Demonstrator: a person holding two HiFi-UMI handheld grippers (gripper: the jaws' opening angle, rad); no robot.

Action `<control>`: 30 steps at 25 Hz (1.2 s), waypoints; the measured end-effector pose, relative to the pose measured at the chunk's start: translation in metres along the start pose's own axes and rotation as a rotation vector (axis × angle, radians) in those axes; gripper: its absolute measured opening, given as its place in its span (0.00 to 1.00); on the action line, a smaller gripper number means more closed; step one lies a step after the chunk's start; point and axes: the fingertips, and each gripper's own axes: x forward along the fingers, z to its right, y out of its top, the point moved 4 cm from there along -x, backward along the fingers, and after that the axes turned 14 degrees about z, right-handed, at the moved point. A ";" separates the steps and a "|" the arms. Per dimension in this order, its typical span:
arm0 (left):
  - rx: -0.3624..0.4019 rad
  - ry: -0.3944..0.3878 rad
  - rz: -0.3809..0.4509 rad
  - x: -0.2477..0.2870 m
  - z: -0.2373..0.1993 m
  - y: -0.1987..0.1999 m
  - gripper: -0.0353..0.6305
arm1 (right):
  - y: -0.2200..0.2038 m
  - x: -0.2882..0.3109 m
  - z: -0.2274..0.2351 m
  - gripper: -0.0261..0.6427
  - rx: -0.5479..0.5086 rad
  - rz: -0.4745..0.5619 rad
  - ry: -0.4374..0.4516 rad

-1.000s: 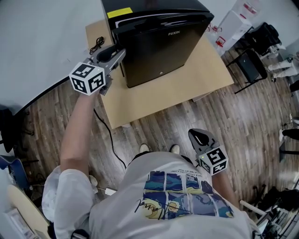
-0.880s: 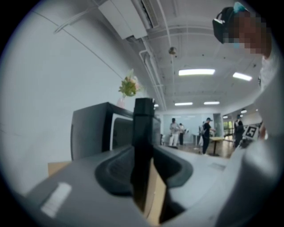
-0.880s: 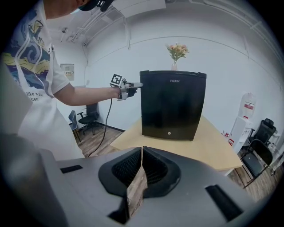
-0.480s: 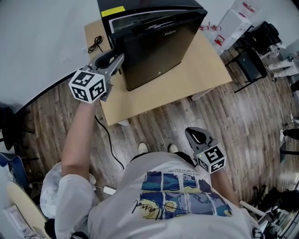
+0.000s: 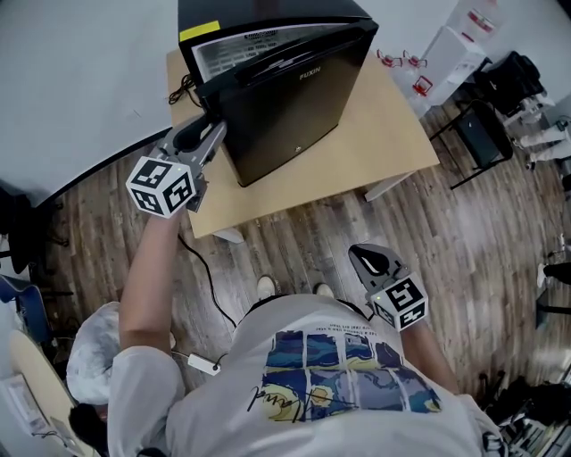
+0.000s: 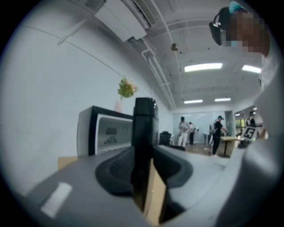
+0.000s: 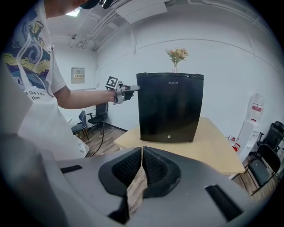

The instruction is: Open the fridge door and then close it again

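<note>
Swung slightly wider than a second ago, the fridge door (image 5: 294, 107) in the head view meets the left hand-held gripper (image 5: 212, 132) at the left front corner of the fridge (image 5: 268, 13), with the right hand-held gripper (image 5: 368, 261) well in front of the fridge. Left gripper view: the jaws are clamped on the thin black door edge, a narrow hold that could slip if the pull leaves the door's arc. Right gripper view: jaws together, empty; a hard tug might drag the fridge across the desk (image 7: 213, 146).
</note>
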 end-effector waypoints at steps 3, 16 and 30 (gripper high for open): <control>0.008 0.024 -0.002 -0.002 0.013 0.001 0.26 | -0.001 -0.008 0.010 0.06 -0.004 0.010 0.025; 0.022 0.151 -0.012 -0.013 0.076 0.000 0.26 | -0.018 -0.038 0.045 0.06 -0.009 0.035 0.132; 0.045 0.247 -0.007 -0.014 0.143 -0.003 0.25 | -0.036 -0.071 0.077 0.06 -0.019 0.043 0.213</control>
